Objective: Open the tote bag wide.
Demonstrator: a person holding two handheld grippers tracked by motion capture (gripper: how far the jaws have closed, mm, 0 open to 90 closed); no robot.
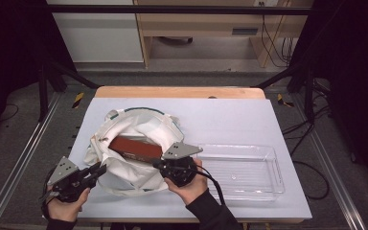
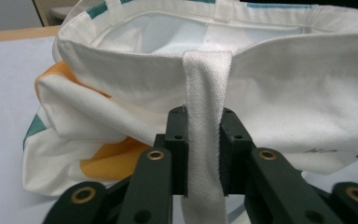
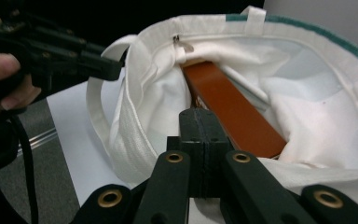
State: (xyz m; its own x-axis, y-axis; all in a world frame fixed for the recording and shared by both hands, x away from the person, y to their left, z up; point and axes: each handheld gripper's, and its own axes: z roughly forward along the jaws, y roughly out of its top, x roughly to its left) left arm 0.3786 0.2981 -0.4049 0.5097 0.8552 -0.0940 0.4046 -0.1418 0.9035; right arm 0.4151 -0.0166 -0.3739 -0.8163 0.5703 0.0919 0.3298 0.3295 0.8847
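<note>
pale blue-grey table [image 1: 230, 120] fills the middle of the scene, dark floor and cables around it. a white tote bag [image 1: 139, 139] lies on its left half with the mouth open, and a red-brown box [image 1: 135, 148] sits inside it. the left gripper [image 1: 96, 171], at the bag's near-left edge, has its jaws pressed on the bag's white strap [image 2: 205, 140]. the right gripper [image 1: 157, 164] is at the bag's near rim, jaws closed flat together with nothing between them, just beside the box. a clear plastic tray [image 1: 242, 170] sits to the right.
</note>
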